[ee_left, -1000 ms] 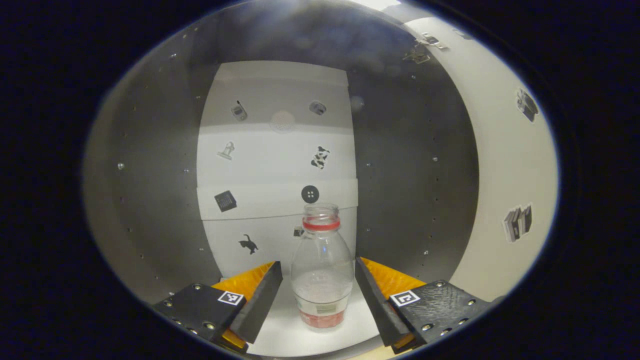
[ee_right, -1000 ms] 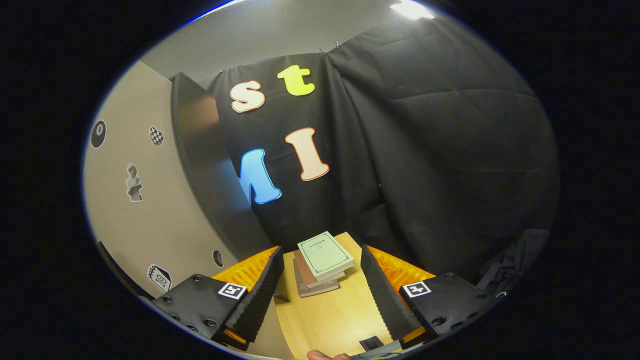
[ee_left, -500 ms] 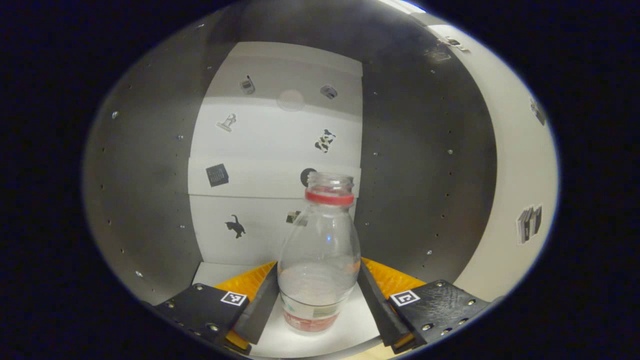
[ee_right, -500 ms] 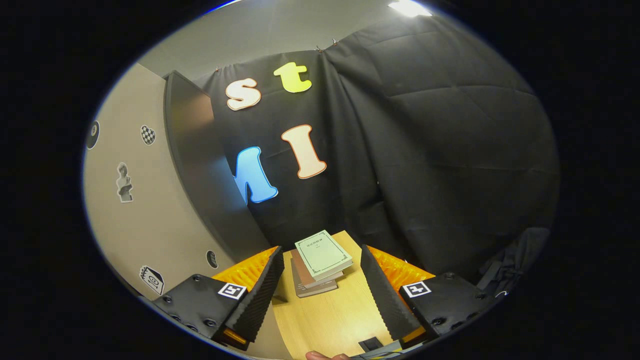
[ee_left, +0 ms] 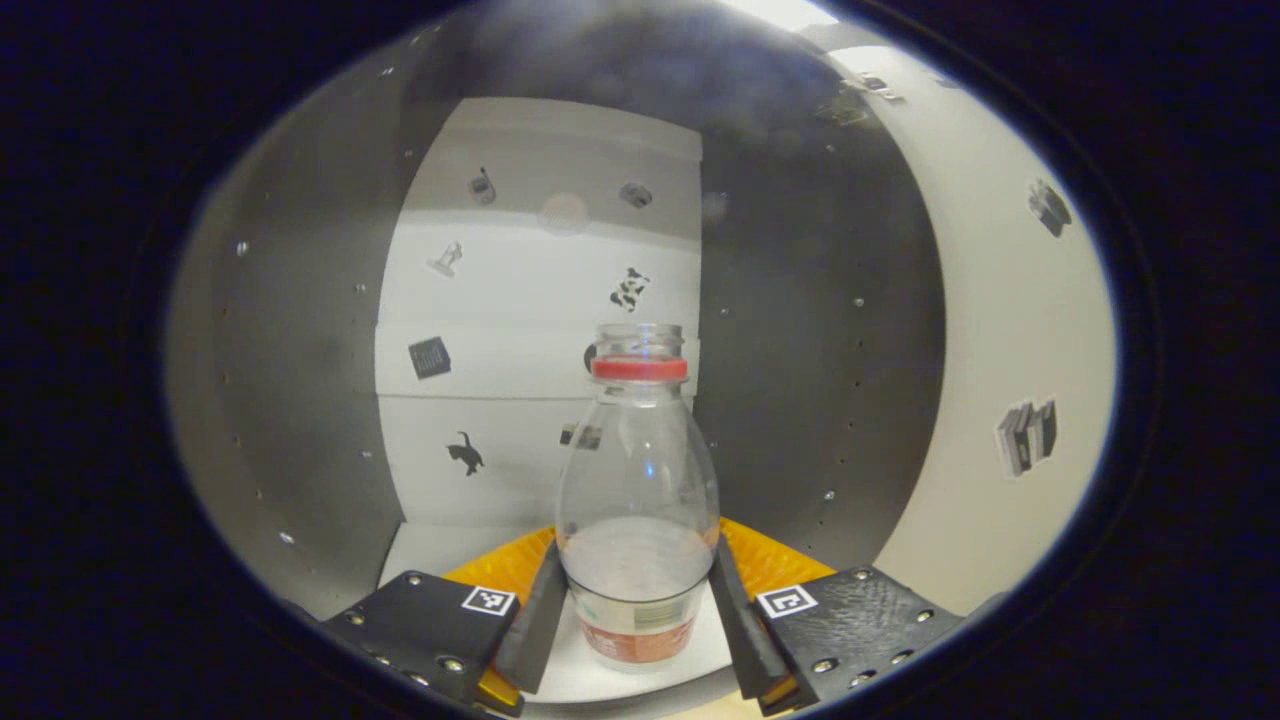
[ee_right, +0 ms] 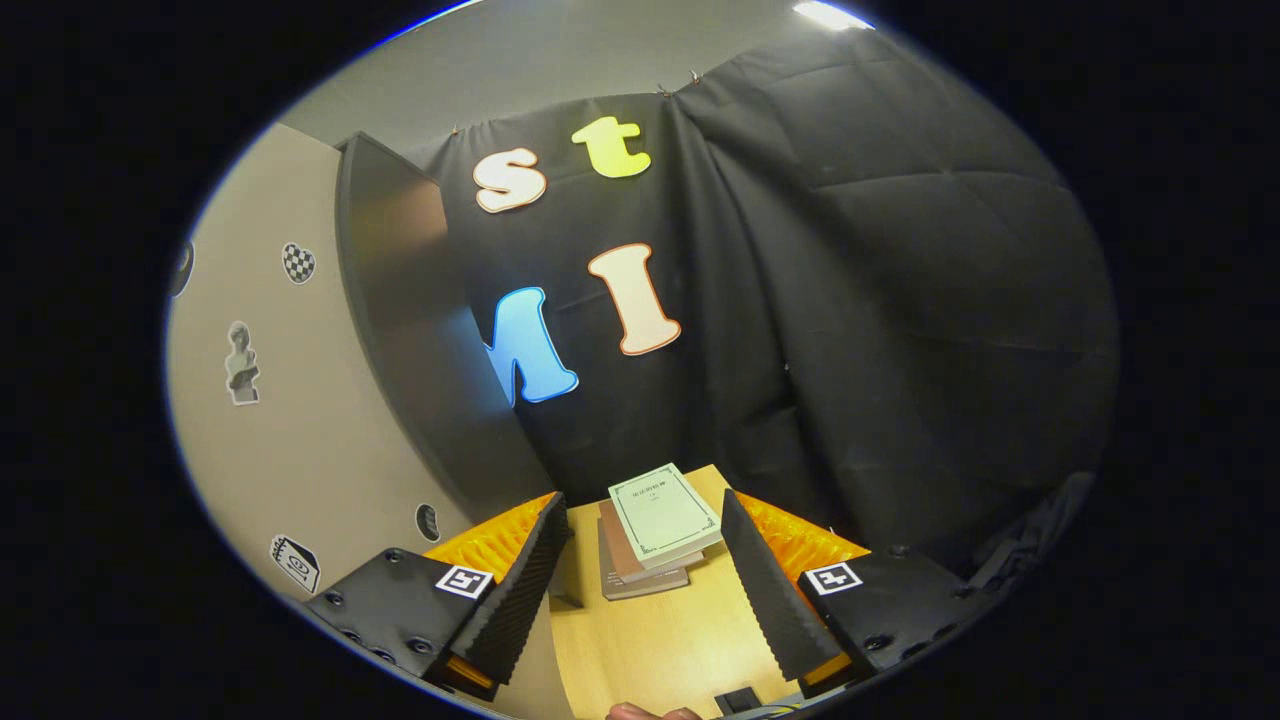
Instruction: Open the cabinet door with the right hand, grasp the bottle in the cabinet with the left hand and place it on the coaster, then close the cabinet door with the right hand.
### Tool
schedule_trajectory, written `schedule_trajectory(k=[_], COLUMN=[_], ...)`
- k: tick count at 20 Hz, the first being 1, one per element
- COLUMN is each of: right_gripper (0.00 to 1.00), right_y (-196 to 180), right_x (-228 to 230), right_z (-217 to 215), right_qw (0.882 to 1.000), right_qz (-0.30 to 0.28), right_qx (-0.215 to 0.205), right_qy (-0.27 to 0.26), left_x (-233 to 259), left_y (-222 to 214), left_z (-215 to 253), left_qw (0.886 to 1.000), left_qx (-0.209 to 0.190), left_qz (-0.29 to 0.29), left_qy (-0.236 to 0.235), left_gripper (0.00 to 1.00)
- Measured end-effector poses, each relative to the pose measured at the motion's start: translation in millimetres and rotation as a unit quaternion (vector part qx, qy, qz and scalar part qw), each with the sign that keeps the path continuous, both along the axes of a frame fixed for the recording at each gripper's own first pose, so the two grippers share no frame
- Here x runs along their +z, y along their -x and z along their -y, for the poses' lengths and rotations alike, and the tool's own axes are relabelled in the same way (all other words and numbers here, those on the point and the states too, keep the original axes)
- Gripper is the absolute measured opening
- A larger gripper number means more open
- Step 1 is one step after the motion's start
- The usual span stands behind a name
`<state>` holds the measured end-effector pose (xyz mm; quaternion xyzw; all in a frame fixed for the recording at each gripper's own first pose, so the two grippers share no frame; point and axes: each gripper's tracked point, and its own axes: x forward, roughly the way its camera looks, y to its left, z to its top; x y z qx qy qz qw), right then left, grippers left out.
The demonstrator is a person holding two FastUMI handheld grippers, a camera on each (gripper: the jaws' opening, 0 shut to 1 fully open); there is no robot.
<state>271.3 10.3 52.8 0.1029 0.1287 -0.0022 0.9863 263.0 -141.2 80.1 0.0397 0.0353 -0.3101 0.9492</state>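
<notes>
Clear plastic bottle [ee_left: 638, 510], red neck ring, no cap, stands upright on the white cabinet floor [ee_left: 430, 548] inside the open cabinet. Left tool [ee_left: 636, 625] is narrowed around its lower body, one finger against each side at label height; both appear to press, so I judge the grasp made or very nearly so. The base looks to be resting on the floor, not lifted.

Progress, as judged: door [ee_right: 400, 300] swung open, step one done. Grasp in hand. Left to do: lift the bottle out, set it on the coaster, shut the door with the right tool.

Right tool [ee_right: 640, 590] is wide apart and holds nothing, hovering over the wooden tabletop [ee_right: 660, 640], just beside the open door's edge.

Surroundings: dark cabinet side walls [ee_left: 300, 350] flank the bottle closely on both sides; white back panel [ee_left: 540, 280] carries small stickers. A stack of books [ee_right: 655, 525] lies on the tabletop ahead of the right tool.

Obstacles: narrow cabinet opening; the door's edge stands near the withdrawal path.
</notes>
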Motion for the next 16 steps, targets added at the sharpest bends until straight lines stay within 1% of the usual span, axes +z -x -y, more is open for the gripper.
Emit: schedule_trajectory(k=[1, 2, 4, 7, 8, 9, 10, 12, 14, 16], right_gripper=[0.97, 0.97, 0.97, 0.97, 0.97, 0.97, 0.97, 0.97, 0.98, 0.97], right_y=[2.6, 5.8, 16.2, 34.7, 40.9, 48.0, 54.7, 65.7, 75.0, 84.8], right_x=[2.2, 3.3, 6.3, 8.4, 6.5, 3.8, 2.1, -2.1, -0.9, 0.4], right_z=[-1.5, -4.4, -11.6, -21.7, -22.6, -24.1, -26.4, -30.5, -33.3, -43.8], right_qw=[1.000, 1.000, 1.000, 1.000, 1.000, 1.000, 1.000, 0.999, 0.999, 0.998], right_qz=[0.004, 0.007, 0.012, 0.024, 0.024, 0.023, 0.024, 0.024, 0.036, 0.048], right_qx=[-0.001, -0.002, -0.003, -0.003, -0.007, -0.010, -0.013, -0.022, -0.031, -0.026], right_qy=[-0.001, 0.000, 0.001, 0.003, 0.004, 0.003, 0.001, -0.005, -0.013, -0.017], left_x=[7.5, 16.3, 28.8, 41.2, 44.9, 45.4, 45.6, 41.6, 33.7, 21.4], left_y=[7.9, 17.1, 36.2, 68.5, 79.3, 92.5, 103.0, 120.7, 138.6, 152.4], left_z=[-4.8, -9.0, -20.8, -47.4, -59.2, -73.2, -84.1, -112.7, -142.4, -176.4], left_qw=[1.000, 1.000, 1.000, 0.999, 0.999, 0.999, 0.999, 0.999, 0.999, 0.998], left_qx=[-0.002, -0.007, -0.015, -0.021, -0.018, -0.017, -0.015, -0.005, 0.009, 0.030], left_qz=[0.008, 0.014, 0.024, 0.040, 0.045, 0.048, 0.050, 0.046, 0.044, 0.047], left_qy=[0.003, 0.007, 0.011, 0.001, -0.004, -0.009, -0.012, -0.017, -0.021, -0.030], left_gripper=[0.70, 0.72, 0.70, 0.70, 0.72, 0.72, 0.70, 0.70, 0.70, 0.70])
